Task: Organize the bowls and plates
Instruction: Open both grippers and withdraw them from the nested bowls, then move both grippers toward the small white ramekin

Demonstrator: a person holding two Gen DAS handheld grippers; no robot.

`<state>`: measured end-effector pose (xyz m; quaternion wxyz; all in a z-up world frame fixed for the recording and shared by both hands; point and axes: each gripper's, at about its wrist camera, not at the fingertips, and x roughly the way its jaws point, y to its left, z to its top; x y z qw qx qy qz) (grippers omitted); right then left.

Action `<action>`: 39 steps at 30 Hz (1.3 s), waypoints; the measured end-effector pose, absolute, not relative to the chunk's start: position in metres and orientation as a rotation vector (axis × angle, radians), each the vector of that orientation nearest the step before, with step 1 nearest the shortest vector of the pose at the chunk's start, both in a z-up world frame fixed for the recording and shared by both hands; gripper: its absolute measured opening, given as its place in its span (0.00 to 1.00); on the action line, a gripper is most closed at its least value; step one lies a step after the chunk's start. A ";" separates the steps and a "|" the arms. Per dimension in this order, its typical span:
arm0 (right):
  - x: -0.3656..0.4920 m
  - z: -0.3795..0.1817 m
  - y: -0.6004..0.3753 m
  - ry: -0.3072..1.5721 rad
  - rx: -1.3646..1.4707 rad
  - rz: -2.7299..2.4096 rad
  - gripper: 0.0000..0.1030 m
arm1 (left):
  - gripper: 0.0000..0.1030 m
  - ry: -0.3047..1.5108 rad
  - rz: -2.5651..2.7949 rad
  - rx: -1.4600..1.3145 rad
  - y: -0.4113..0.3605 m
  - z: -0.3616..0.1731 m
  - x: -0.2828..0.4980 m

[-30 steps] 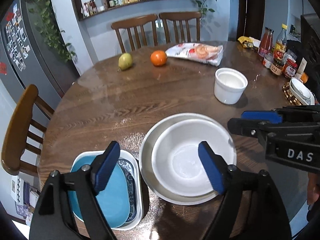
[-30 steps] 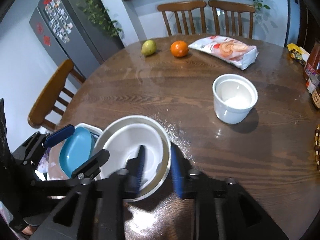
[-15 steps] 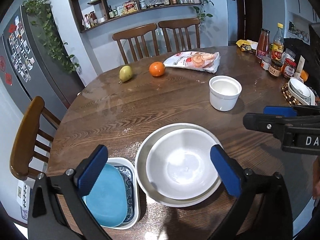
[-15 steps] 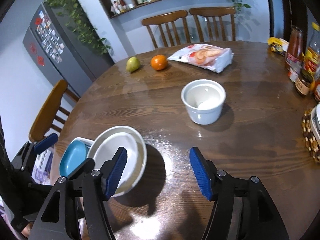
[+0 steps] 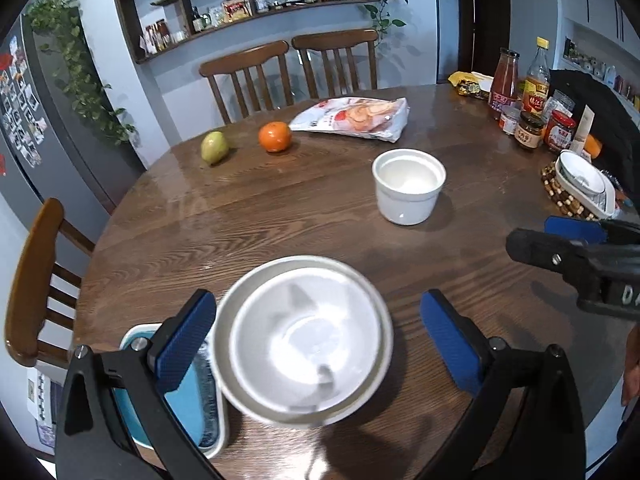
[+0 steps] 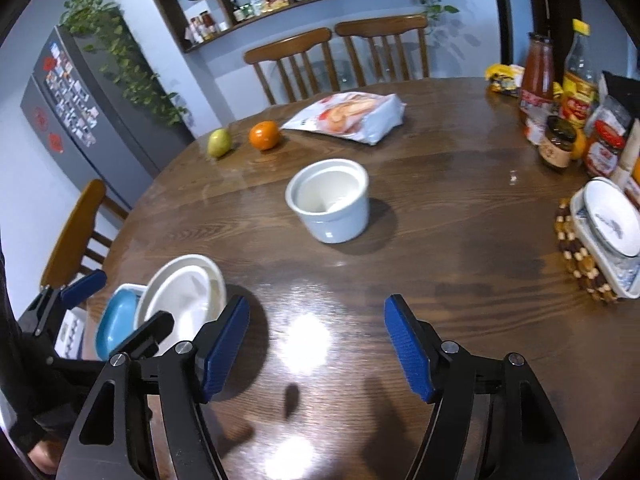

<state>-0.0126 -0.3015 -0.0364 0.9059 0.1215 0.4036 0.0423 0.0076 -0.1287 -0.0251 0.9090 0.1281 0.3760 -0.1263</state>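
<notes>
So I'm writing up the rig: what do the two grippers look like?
Both match. The left gripper and right gripper have black, angular plastic arms with triangular cut-outs and silver screw heads. Each finger ends in a blue, finely textured pad. White letters "DA" show on the right gripper's body in the left view. No cables are visible. A dark sleeve shows at the right view's left edge.

In the left wrist view, the white letters "DA" stand on the black body of the right gripper [image 5: 554,236], cut off by the frame edge. The yellow and red labels of the sauce bottles and jars [image 5: 535,97] carry print too small and blurred to read.
</notes>
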 end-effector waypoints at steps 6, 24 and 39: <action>-0.017 -0.026 -0.317 0.797 0.200 0.049 0.69 | 0.99 0.752 -0.260 0.236 -0.149 -0.013 0.021; 0.018 0.003 -0.332 0.715 0.072 0.077 0.69 | 0.99 0.814 -0.209 0.113 -0.178 0.006 0.095; 0.086 -0.027 -0.336 0.798 0.089 0.133 0.69 | 0.99 0.944 -0.143 0.113 -0.179 -0.037 0.149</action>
